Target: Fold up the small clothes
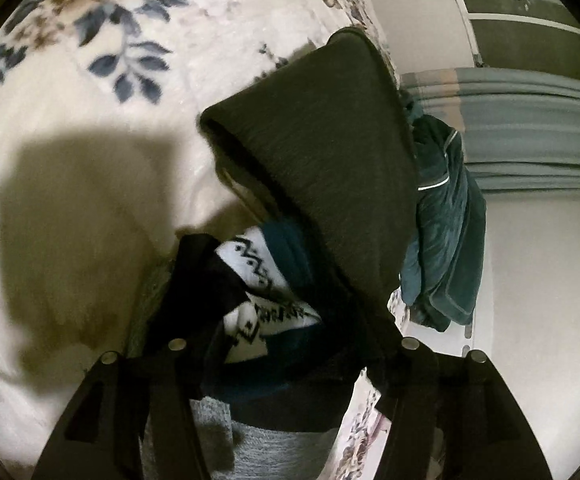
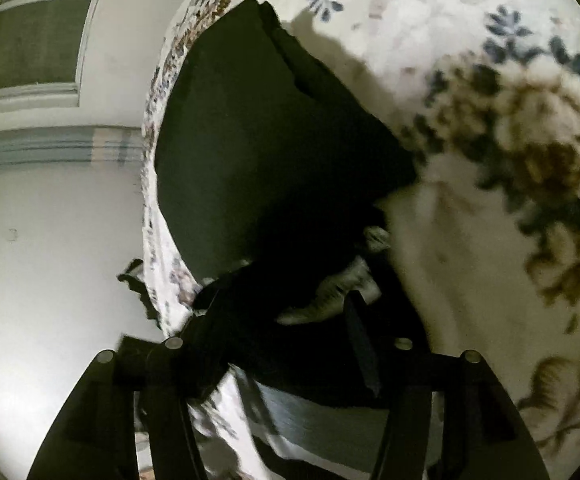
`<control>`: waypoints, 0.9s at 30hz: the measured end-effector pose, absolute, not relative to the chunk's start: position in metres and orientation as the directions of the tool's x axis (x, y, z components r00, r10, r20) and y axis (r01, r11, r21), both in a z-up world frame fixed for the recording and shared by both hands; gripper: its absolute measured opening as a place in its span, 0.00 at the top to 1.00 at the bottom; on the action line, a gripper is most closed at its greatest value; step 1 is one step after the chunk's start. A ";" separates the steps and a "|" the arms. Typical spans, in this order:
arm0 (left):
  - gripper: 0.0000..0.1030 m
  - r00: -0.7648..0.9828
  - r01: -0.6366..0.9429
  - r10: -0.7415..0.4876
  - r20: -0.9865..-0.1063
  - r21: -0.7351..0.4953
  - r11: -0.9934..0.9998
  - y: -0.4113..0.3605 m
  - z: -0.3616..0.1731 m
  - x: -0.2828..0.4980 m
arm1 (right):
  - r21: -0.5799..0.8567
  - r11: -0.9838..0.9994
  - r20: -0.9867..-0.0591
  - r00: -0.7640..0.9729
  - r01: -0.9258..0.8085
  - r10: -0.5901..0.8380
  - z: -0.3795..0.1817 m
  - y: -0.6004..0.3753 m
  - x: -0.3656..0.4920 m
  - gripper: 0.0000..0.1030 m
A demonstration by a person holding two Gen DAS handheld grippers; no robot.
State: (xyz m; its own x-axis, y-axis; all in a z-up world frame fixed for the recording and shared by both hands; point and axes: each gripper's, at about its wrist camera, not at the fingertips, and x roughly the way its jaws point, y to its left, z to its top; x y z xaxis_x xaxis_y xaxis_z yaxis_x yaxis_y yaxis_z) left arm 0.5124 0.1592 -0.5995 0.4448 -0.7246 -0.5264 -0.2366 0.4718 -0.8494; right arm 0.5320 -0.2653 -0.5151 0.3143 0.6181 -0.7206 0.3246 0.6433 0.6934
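Dark garment (image 1: 329, 168) draped at floral blanket (image 1: 90, 240) edge, open blanket beyond. Left gripper (image 1: 290, 360), right gripper (image 2: 290, 356) spread wide, garment between fingers; grasp can't be told.

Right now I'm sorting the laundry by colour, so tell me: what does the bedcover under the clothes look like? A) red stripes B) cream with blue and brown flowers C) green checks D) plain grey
B: the bedcover is cream with blue leaves and brown blooms, beneath the dark garment.
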 end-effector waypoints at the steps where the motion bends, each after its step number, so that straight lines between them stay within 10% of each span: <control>1: 0.46 0.448 -0.235 -0.723 -0.525 -0.850 0.472 0.159 -0.598 0.513 | 0.686 0.649 -0.728 0.309 0.329 0.612 -0.517 -0.267 0.528 0.35; 19: 0.23 0.380 -0.335 -0.637 -0.671 -0.742 0.581 0.193 -0.599 0.299 | 0.651 0.703 -0.749 0.096 0.286 0.655 -0.578 -0.303 0.474 0.10; 27: 0.23 0.532 -0.416 -0.652 -0.540 -0.837 0.354 0.155 -0.641 0.284 | 0.745 0.652 -0.657 -0.020 0.140 0.754 -0.614 -0.273 0.529 0.09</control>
State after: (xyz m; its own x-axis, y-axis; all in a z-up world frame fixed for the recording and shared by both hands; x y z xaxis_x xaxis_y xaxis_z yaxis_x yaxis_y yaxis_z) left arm 0.2840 0.1554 -0.6406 0.5320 -0.6519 -0.5403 -0.4164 0.3542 -0.8373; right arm 0.5290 -0.2725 -0.6139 -0.0199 0.7540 -0.6565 0.1396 0.6523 0.7450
